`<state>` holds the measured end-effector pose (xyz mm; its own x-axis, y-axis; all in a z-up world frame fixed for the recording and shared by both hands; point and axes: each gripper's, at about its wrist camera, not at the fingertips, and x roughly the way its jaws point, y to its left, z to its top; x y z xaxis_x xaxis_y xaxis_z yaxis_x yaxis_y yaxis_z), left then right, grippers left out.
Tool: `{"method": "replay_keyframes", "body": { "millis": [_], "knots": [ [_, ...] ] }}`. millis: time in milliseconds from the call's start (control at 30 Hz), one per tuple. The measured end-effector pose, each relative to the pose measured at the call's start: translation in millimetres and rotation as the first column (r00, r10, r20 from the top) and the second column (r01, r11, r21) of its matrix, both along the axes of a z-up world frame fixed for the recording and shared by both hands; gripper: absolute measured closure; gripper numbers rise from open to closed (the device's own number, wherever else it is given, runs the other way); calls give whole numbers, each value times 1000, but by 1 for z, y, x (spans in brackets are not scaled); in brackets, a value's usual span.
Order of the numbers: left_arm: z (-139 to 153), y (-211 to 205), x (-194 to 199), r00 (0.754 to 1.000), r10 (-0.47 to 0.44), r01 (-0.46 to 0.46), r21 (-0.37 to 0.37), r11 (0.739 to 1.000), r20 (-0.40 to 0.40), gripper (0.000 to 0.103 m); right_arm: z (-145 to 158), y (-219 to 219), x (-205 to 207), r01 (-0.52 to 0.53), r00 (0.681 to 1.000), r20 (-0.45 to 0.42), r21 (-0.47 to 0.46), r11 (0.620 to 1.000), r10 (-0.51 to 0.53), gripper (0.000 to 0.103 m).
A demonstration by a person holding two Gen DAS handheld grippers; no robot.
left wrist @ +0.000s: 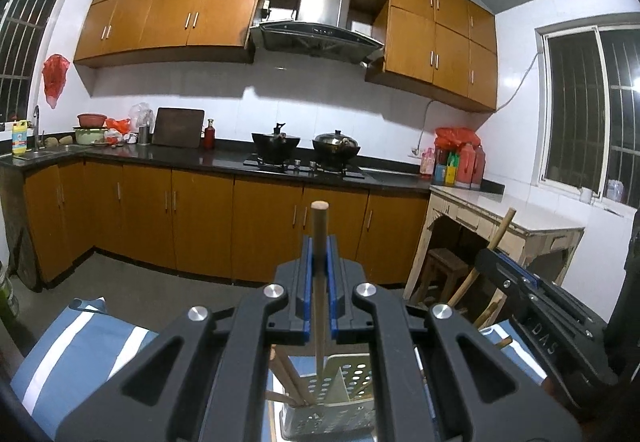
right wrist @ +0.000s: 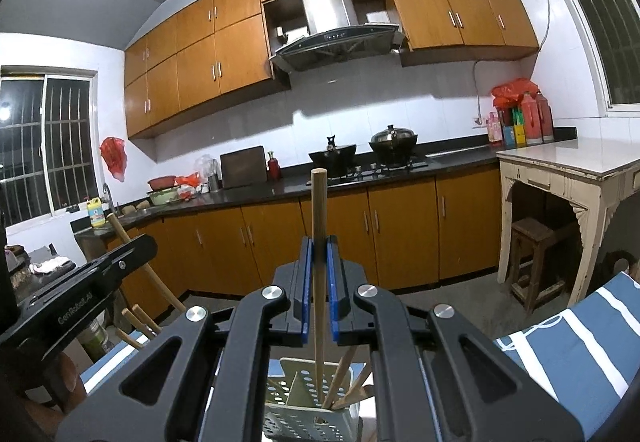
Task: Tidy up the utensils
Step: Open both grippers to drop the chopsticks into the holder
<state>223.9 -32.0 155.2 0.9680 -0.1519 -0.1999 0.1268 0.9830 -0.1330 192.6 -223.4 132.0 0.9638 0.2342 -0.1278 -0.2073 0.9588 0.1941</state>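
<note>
My left gripper point(left wrist: 319, 254) is shut on a wooden chopstick point(left wrist: 319, 226) that stands upright between the blue pads; its lower end hangs over a pale perforated utensil basket point(left wrist: 352, 370) holding other wooden sticks. My right gripper point(right wrist: 319, 254) is likewise shut on a second upright wooden chopstick point(right wrist: 319, 209), whose lower end reaches into the same perforated basket point(right wrist: 296, 382) beside several leaning sticks. In the left wrist view the right gripper point(left wrist: 516, 270) shows at the right with its stick; in the right wrist view the left gripper point(right wrist: 120, 262) shows at the left.
A blue-and-white striped cloth point(left wrist: 80, 346) lies under the basket. Beyond are brown kitchen cabinets point(left wrist: 200, 217), a dark counter with two pots point(left wrist: 276, 145), a pale side table point(right wrist: 560, 165) and a wooden stool point(right wrist: 532, 262).
</note>
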Motion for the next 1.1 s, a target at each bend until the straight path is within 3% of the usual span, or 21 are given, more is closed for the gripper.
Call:
{"method": "replay_keyframes", "body": {
  "millis": [433,467,500,567,833,1100],
  "knots": [
    [-12,1,7,998,4,-3,16,1000,-58,95,-6,4,6,-19,998,-58,-3,1000,19,94],
    [-12,2,7,998,8,-7,13,1000,-60,93,-6,4,6,-20,998,-61,-1,1000,20,87],
    [-11,2,6,998,9,-8,9,1000,-62,88,-6,2,4,-17,998,-61,3,1000,17,71],
    [-8,3,4,998,17,-16,7,1000,-61,78,-4,-1,-1,-6,999,-45,9,1000,6,57],
    [1,7,-20,999,32,-32,8,999,-33,70,6,-13,-31,17,1000,-13,0,1000,-17,57],
    [4,17,-63,998,56,-56,15,998,-14,64,-4,-28,-67,52,998,-27,-6,999,-52,55]
  ]
}}
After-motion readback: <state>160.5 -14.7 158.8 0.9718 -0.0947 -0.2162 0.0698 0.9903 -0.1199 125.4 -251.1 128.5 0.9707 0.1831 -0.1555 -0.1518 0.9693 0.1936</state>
